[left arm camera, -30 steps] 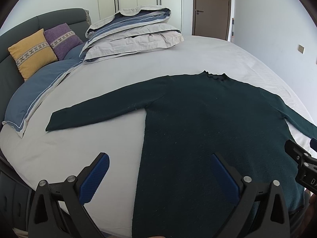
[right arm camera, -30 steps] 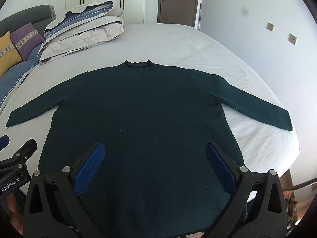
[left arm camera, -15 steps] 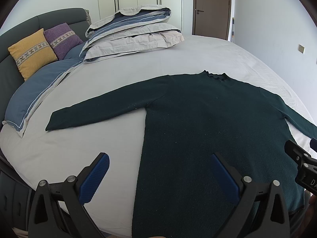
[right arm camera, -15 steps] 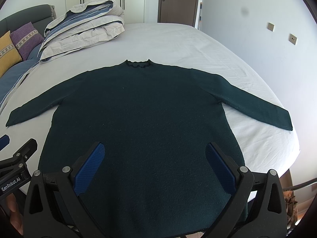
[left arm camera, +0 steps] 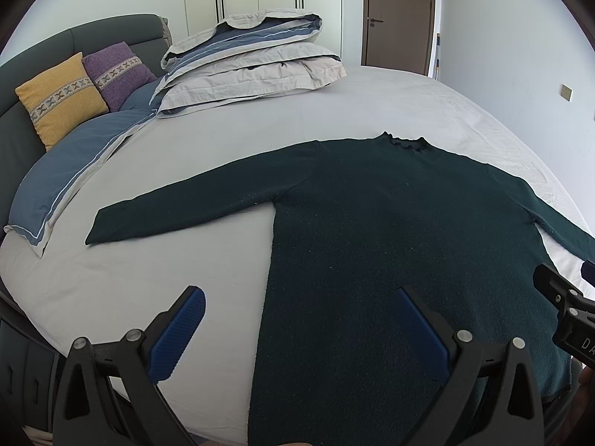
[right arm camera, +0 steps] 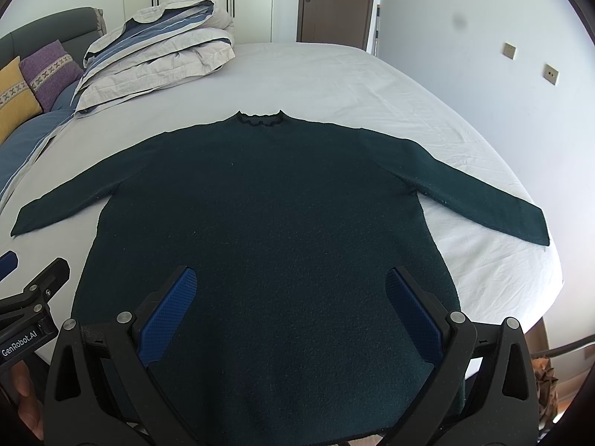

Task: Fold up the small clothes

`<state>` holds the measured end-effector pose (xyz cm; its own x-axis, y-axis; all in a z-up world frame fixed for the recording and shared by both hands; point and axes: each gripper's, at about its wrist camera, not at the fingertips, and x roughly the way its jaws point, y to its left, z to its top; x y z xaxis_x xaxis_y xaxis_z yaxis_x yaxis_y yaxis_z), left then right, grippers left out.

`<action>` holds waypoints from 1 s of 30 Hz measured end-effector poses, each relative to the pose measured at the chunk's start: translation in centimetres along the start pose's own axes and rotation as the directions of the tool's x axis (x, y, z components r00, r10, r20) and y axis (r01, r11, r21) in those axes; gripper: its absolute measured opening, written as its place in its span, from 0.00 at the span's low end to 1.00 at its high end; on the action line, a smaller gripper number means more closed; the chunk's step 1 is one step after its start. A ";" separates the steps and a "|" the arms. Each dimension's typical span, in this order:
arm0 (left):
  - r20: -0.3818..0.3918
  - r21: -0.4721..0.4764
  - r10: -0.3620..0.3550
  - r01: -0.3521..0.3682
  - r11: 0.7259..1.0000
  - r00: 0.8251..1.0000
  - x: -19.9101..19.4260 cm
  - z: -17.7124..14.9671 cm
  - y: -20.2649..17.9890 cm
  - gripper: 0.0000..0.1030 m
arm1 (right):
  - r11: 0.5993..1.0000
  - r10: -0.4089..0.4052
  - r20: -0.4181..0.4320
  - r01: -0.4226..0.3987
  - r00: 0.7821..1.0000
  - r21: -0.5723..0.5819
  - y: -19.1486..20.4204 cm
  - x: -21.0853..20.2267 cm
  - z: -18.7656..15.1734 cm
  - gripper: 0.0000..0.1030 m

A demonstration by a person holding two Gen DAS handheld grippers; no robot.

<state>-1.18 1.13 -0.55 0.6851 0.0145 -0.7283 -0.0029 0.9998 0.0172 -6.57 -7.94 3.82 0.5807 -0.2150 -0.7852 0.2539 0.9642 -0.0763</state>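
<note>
Nothing moved vs the earlier frames; both grippers stayed put. Sweater (right arm camera: pixel 260 223) lay flat, face-up on bed (right arm camera: pixel 353 85), collar far side, both sleeves spread out to the sides. Hem ran at near bed edge. Left gripper (left arm camera: pixel 297 330) had jaws wide apart, holding nothing, straddling sweater's left side edge above the hem. Right gripper (right arm camera: pixel 293 312) also spread wide, held nothing, over lower body. Bare sheet past both cuffs & beyond collar. Folded duvet (left arm camera: pixel 253 59) and cushions (left arm camera: pixel 59 93) well apart at headboard end.
</note>
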 end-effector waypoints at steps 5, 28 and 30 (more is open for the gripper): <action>0.000 0.001 0.001 -0.001 1.000 1.000 0.0 0.0 0.0 1.00 | 1.000 0.000 0.000 0.000 1.000 0.000 0.0 0.0 0.0 1.00; -0.009 0.000 0.008 -0.008 1.000 1.000 -0.1 -0.4 0.2 1.00 | 1.000 0.009 -0.017 -0.009 1.000 0.003 0.2 0.7 -0.6 1.00; -0.011 0.003 0.003 -0.003 1.000 1.000 0.0 -0.3 0.1 1.00 | 1.000 0.018 -0.022 -0.017 1.000 0.013 -0.2 1.0 -0.5 1.00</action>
<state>-1.39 1.19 -0.78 0.6772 0.0172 -0.7356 -0.0024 0.9998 0.0211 -6.44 -8.27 2.78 0.5683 -0.1945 -0.7995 0.2539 0.9657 -0.0544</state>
